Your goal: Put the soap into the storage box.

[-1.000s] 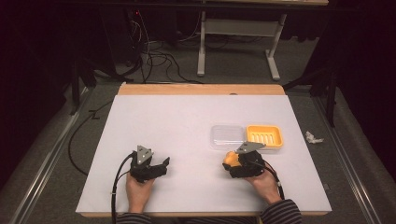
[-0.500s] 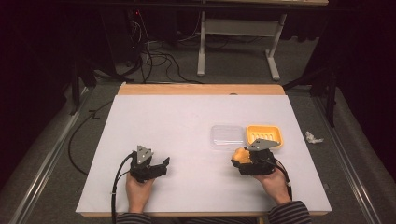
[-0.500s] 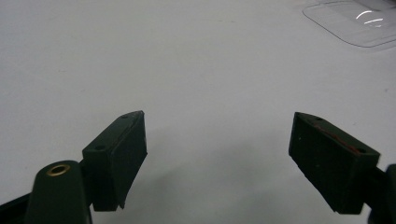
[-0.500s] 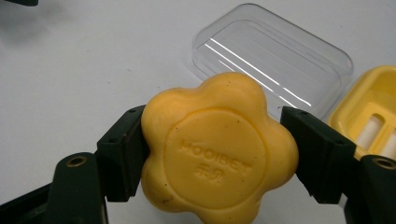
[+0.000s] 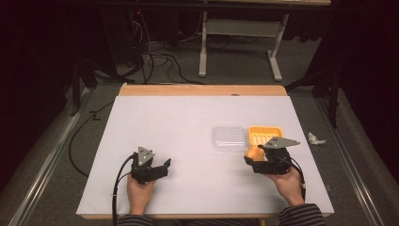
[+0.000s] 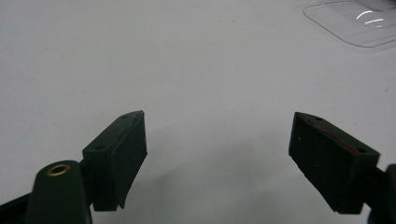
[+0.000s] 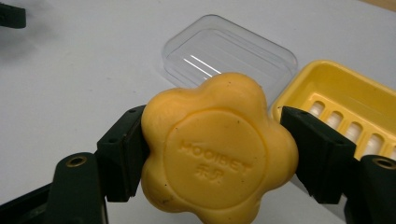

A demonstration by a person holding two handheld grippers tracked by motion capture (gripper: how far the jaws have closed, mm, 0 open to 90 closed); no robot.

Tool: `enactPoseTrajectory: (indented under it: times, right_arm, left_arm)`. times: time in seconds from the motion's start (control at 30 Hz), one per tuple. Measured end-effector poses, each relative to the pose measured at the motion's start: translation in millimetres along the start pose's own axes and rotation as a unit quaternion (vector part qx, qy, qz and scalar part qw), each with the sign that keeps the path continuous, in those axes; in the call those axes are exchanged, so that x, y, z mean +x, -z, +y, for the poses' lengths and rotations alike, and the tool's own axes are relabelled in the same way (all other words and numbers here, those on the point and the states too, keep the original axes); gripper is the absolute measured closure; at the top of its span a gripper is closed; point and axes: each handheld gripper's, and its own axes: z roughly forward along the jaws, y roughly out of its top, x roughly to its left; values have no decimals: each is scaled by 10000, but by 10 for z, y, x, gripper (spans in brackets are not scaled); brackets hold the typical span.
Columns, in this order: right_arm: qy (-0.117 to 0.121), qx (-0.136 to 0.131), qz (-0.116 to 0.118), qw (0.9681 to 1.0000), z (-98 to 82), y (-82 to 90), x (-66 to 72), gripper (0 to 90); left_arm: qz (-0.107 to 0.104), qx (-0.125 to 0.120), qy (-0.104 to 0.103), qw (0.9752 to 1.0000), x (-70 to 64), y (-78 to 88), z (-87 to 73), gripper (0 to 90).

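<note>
Your right gripper (image 7: 217, 149) is clamped on the flower-shaped yellow soap (image 7: 218, 148); both pads press its flanks and its stamped face is turned up toward that gripper's camera. From the high view, the right gripper (image 5: 252, 161) sits at the near right of the white table (image 5: 179, 122), with the soap (image 5: 254, 153) a small orange patch at its tip.

The yellow soap dish (image 5: 265, 136) lies just beyond the soap and slightly to the right. In the right gripper view the dish (image 7: 345, 112) fills the upper right, slotted floor showing, its near rim just behind the right jaw. Its long axis runs roughly across the table, side to side. The clear lid (image 5: 229, 138) rests flat beside the dish on its left, touching it or very nearly; I cannot tell which.

Judgement: the move in hand is to carry the soap forward and a little right, over the near rim, then lower it onto the slots. Your right hand is plainly the nearer one.

Your left gripper (image 5: 157, 169) rests well apart at the near left, its jaws wide with only bare table between them.
</note>
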Motion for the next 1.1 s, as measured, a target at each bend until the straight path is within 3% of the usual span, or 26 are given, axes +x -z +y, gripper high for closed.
enactPoseTrajectory:
  times: [0.67, 1.1]
  right_arm:
    - [-282, -55, -353, 9990, 37, 279, -336, 279]
    - [-678, -16, -483, 9965, 15, 323, -633, 279]
  left_arm:
    - [-8, 14, 26, 10000, 3, -3, 3, 198]
    - [-34, -18, 29, 10000, -6, 4, 1, 204]
